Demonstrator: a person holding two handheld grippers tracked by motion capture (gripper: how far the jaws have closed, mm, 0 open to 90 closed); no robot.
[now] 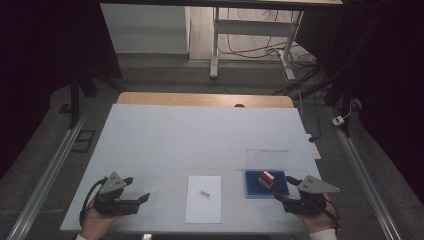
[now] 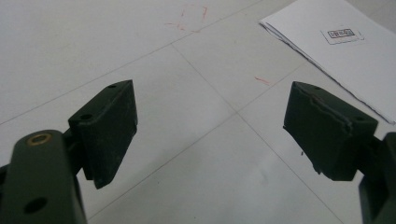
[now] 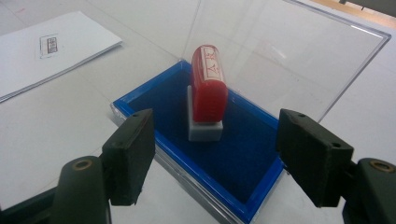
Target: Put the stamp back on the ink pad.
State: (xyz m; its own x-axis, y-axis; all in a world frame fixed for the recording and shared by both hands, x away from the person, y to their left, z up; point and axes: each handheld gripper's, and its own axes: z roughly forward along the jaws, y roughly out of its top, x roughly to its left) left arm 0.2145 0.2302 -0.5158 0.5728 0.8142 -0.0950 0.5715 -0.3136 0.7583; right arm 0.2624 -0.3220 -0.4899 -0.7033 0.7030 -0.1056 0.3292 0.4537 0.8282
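A red stamp (image 1: pixel 266 179) (image 3: pixel 208 88) with a white base stands upright in a blue-lined box (image 1: pixel 252 192) (image 3: pixel 140 95). The box's clear lid (image 1: pixel 266 159) (image 3: pixel 289 46) is raised behind it. My right gripper (image 1: pixel 283 188) (image 3: pixel 215 149) is open just in front of the box's near edge, jaws wide, nothing between them and apart from the stamp. A white sheet of paper (image 1: pixel 203 200) (image 2: pixel 355 60) (image 3: pixel 46 51) with a small printed label lies at the table's near middle. My left gripper (image 1: pixel 139 188) (image 2: pixel 210 126) rests open at the near left, empty, short of the paper.
A white cover (image 1: pixel 200 135) spreads over the table, with a wooden edge (image 1: pixel 205 99) showing at the back. Faint red marks (image 2: pixel 194 14) lie on the cover ahead of the left gripper. Desk legs and cables stand on the floor beyond.
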